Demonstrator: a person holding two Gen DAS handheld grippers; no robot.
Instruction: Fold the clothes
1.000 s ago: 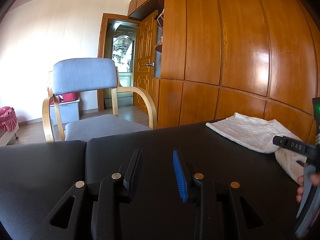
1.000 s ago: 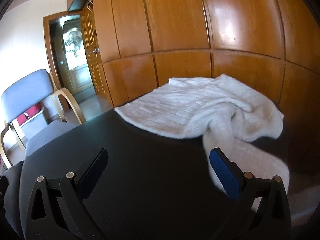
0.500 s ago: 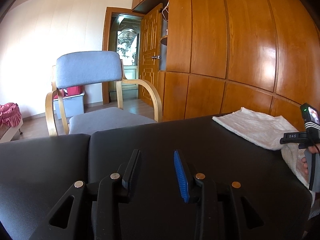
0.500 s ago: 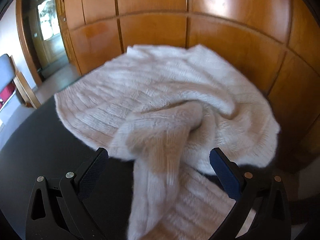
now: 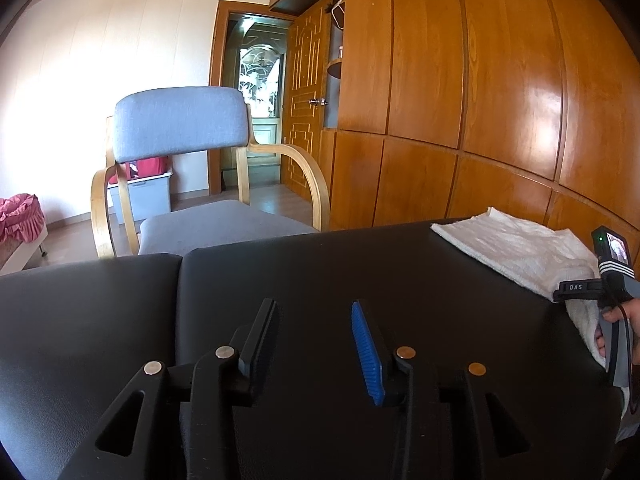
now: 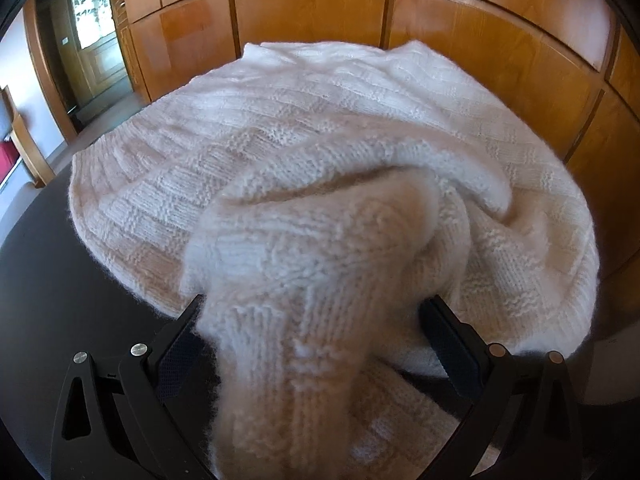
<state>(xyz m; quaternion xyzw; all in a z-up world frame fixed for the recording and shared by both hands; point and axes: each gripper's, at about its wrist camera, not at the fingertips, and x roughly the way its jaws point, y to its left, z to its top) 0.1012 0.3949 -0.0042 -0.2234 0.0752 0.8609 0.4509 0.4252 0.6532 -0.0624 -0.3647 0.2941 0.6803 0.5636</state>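
A white knitted sweater (image 6: pixel 320 128) lies bunched on the black padded table (image 6: pixel 48 272), against the wooden wardrobe. One thick fold or sleeve (image 6: pixel 304 280) runs toward the camera and passes between the fingers of my right gripper (image 6: pixel 316 332), which stands wide open around it. In the left wrist view the same sweater (image 5: pixel 516 252) sits at the table's far right, with the right gripper's body (image 5: pixel 614 300) and a hand over it. My left gripper (image 5: pixel 314 340) hovers open above bare black table (image 5: pixel 320 264), well left of the sweater, holding nothing.
A blue-cushioned wooden armchair (image 5: pixel 180 136) stands just beyond the table's far edge. Wooden wardrobe panels (image 5: pixel 480 80) close off the right side. An open door (image 5: pixel 308 100), a plastic storage box (image 5: pixel 140 196) and pink fabric (image 5: pixel 20 216) lie farther off.
My right gripper has swung right and moved in over the sweater until the thick fold sits between its open fingers. The left gripper has only drifted slightly.
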